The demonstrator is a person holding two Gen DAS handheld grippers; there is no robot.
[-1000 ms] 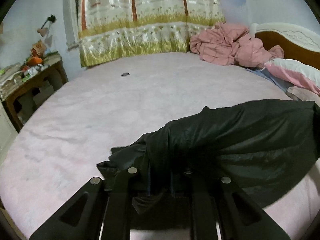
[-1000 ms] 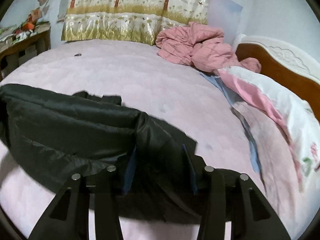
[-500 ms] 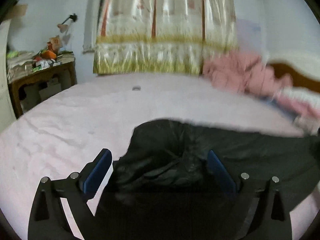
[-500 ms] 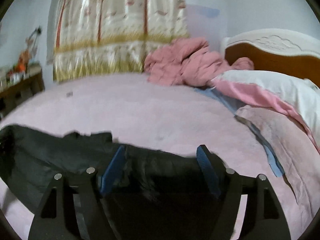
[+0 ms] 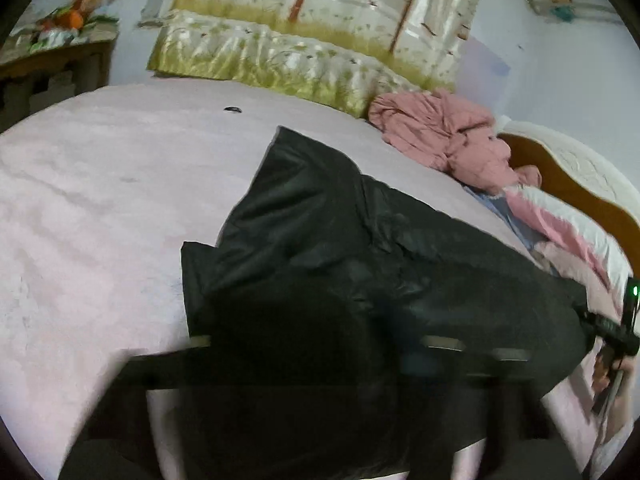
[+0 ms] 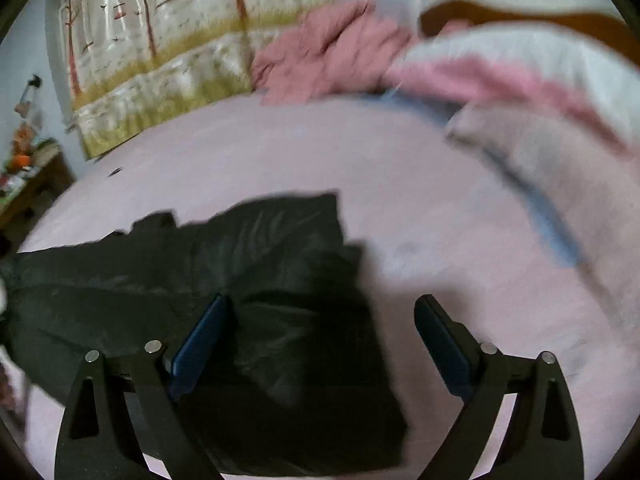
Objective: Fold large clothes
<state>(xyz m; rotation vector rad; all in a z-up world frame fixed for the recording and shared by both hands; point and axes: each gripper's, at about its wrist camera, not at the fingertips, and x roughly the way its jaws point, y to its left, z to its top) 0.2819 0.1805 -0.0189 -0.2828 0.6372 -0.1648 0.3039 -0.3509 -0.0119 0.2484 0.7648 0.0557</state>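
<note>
A large black garment [image 5: 340,220] lies spread across the pink bed sheet [image 5: 100,200], with one end folded over. My left gripper [image 5: 316,336] is a dark blur at the bottom of the left wrist view. Its jaws are closing with the black cloth over them, and the pads are hidden. In the right wrist view the garment [image 6: 260,248] reaches under my right gripper [image 6: 322,304]. Those jaws stand wide and are closing. The left blue pad [image 6: 200,336] touches the cloth; the right pad [image 6: 440,336] hangs over bare sheet.
A crumpled pink quilt [image 5: 444,136] and a pink-and-white pillow [image 5: 560,220] lie by the wooden headboard [image 5: 560,168]. A patterned curtain [image 5: 320,40] hangs behind the bed. A cluttered wooden side table [image 5: 52,64] stands at the left. A small dark item [image 5: 233,109] lies on the sheet.
A second ago both grippers held the garment up, shut on it. Both then opened wide and let go. The garment now lies on the bed, and both views have sunk and rolled.
</note>
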